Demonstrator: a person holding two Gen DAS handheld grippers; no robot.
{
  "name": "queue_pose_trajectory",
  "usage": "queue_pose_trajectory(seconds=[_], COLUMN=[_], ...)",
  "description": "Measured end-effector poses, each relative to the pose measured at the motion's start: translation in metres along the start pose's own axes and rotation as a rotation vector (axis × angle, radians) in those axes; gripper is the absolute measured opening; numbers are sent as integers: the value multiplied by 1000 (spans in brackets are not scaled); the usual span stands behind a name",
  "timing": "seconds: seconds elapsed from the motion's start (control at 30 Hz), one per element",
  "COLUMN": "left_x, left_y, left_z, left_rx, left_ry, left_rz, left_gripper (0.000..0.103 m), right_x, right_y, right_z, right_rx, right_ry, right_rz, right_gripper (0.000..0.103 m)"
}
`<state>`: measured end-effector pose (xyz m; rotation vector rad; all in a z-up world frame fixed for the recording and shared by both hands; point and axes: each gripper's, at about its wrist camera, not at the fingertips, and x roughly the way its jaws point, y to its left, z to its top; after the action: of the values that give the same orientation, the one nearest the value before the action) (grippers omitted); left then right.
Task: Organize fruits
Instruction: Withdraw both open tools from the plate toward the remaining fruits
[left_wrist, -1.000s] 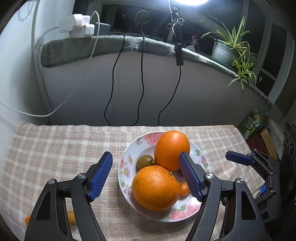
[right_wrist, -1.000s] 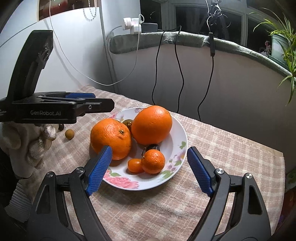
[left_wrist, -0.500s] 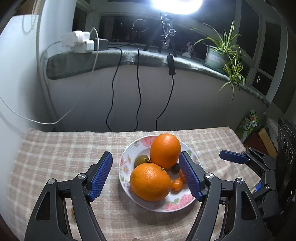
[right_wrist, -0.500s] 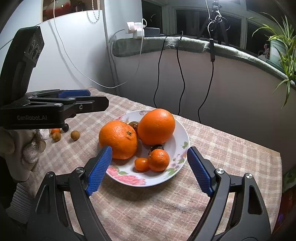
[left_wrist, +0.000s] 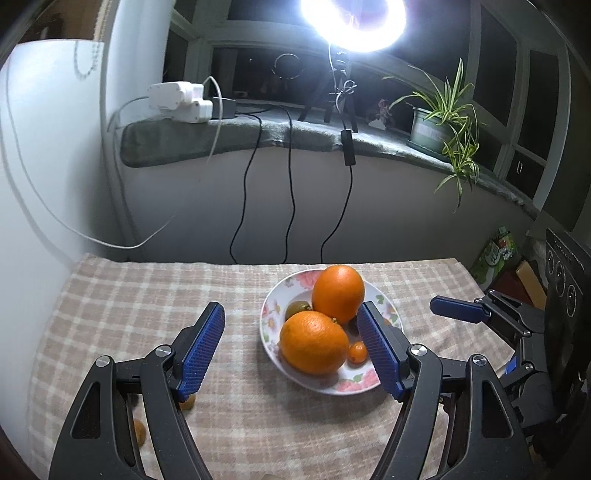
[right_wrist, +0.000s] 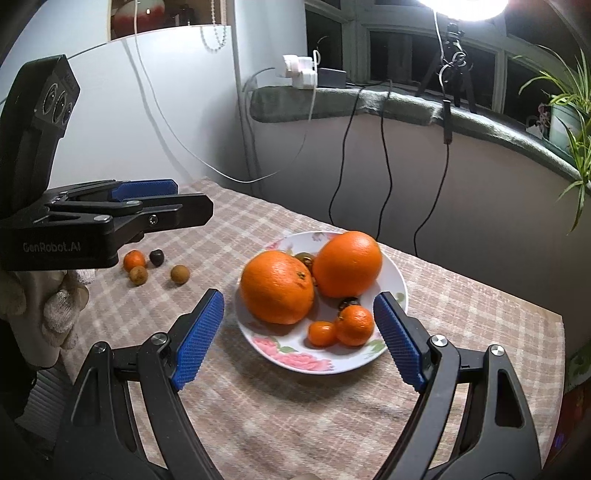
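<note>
A flowered plate (right_wrist: 400, 286) (left_wrist: 266, 325) on the checked cloth holds two big oranges (right_wrist: 277, 291) (right_wrist: 347, 264), a small mandarin (right_wrist: 354, 325), a kumquat (right_wrist: 322, 333) and a greenish fruit (left_wrist: 297, 308). Several small fruits lie loose on the cloth to the plate's left: an orange one (right_wrist: 133, 259), a dark one (right_wrist: 156, 257) and two brown ones (right_wrist: 138, 275) (right_wrist: 180, 274). My left gripper (left_wrist: 291, 350) is open and empty, above the cloth near the plate; it also shows in the right wrist view (right_wrist: 147, 199). My right gripper (right_wrist: 295, 339) is open and empty in front of the plate.
Black and white cables hang down the grey wall (left_wrist: 291, 206) behind the table. A ledge carries a power strip (left_wrist: 179, 101), a lamp tripod and a potted plant (left_wrist: 443, 122). The table's right edge (right_wrist: 561, 332) is close to the plate.
Both grippers have pulled back and risen from the plate, so it looks smaller. The left one has also shifted left. The loose small fruits have come into the right wrist view.
</note>
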<state>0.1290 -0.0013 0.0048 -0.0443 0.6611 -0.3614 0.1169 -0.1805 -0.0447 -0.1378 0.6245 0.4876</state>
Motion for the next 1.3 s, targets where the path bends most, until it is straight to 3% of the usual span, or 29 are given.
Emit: queue_pose_trajectory(seconds=[0.7, 1.07, 1.3], left_x=[-39, -53, -58], left_y=[45, 89, 112], left_z=[-35, -71, -100], left_rx=[-65, -132, -179], left_ry=[1, 59, 90], left_rz=[93, 180, 196], left_gripper=[74, 74, 74], right_x=[9, 28, 40], right_y=[45, 69, 93], right_z=[6, 7, 8], right_rx=[-42, -59, -109], right_ry=[9, 24, 38], right_rz=[64, 141, 178], right_gripper=[86, 86, 86])
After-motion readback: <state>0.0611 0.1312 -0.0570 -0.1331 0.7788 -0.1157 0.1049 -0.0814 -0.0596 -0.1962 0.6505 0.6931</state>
